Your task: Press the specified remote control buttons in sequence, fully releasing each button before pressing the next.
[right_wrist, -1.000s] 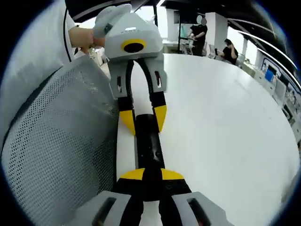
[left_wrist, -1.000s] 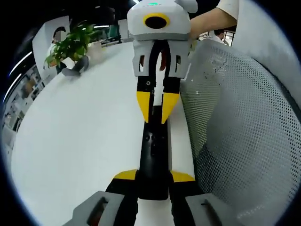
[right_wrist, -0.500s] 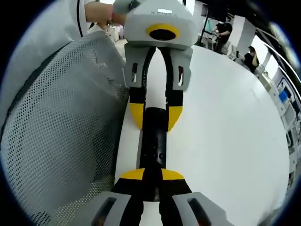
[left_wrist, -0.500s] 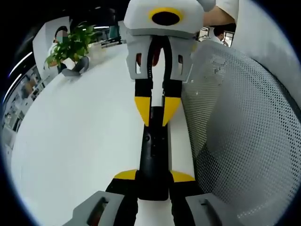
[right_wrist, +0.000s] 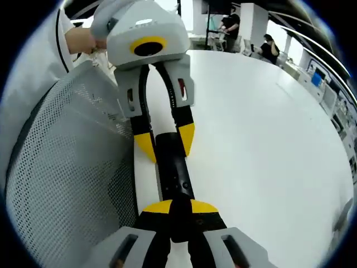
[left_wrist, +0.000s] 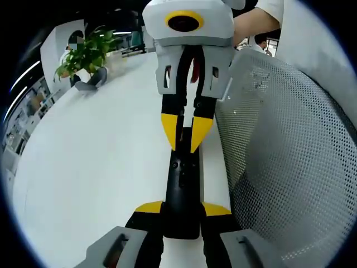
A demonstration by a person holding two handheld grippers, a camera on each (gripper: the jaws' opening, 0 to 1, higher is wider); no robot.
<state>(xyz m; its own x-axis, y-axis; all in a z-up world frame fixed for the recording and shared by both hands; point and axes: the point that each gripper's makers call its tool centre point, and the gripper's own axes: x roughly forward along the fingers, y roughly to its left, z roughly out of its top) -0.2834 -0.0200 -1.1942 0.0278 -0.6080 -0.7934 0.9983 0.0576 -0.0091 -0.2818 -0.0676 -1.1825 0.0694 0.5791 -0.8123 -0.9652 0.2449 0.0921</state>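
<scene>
Two tools grip remote [left_wrist: 182, 184]; mesh chair [left_wrist: 284, 167] beside

The remote control [left_wrist: 181, 184] lies lengthwise on the tabletop [left_wrist: 95, 167], close along the edge where a mesh chair back [left_wrist: 284, 167] stands beside it. In the left gripper view the left gripper [left_wrist: 182, 210] sits at the remote's near end, a finger on each side of it, and the right gripper [left_wrist: 186, 134] faces it from the far end, its fingertips [left_wrist: 169, 131] on the remote's far part. A potted plant [left_wrist: 83, 56] stands far back on the tabletop, to the left. In the right gripper view the arrangement mirrors: the right gripper [right_wrist: 179, 209] at the near end, the left gripper [right_wrist: 164, 144] opposite, astride the remote, the chair back on the left.
</scene>
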